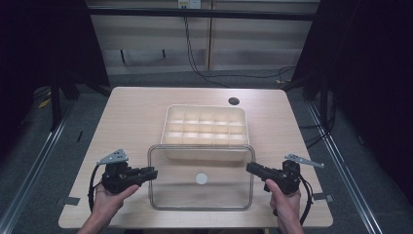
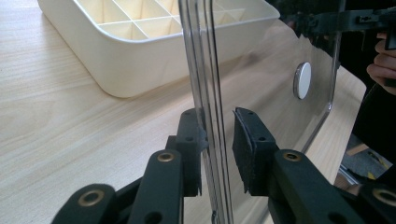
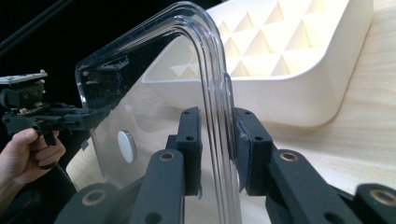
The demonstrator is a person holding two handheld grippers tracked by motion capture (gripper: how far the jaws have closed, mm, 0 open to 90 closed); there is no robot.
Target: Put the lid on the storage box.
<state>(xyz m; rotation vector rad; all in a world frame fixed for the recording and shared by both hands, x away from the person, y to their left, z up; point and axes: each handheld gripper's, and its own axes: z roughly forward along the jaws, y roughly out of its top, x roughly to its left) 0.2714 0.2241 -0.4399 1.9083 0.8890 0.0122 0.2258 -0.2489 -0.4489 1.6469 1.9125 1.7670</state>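
A clear plastic lid [image 1: 202, 197] with a white round knob [image 1: 201, 178] is at the near middle of the table, its far edge over the front wall of a cream divided box [image 1: 204, 107]. My left gripper [image 1: 153, 173] is shut on the lid's left rim and my right gripper [image 1: 249, 168] on its right rim. In the left gripper view the jaws [image 2: 217, 135] close on the lid's edge [image 2: 208, 70], with the box [image 2: 116, 60] beyond. In the right gripper view the jaws [image 3: 217, 135] pinch the lid's rim [image 3: 205, 60] in front of the box [image 3: 289, 93].
The box's compartments look empty. A dark round hole [image 1: 234, 101] sits in the wooden table [image 1: 131, 122] behind the box. Black curtains and metal rails flank the table, and cables lie on the floor beyond its far edge.
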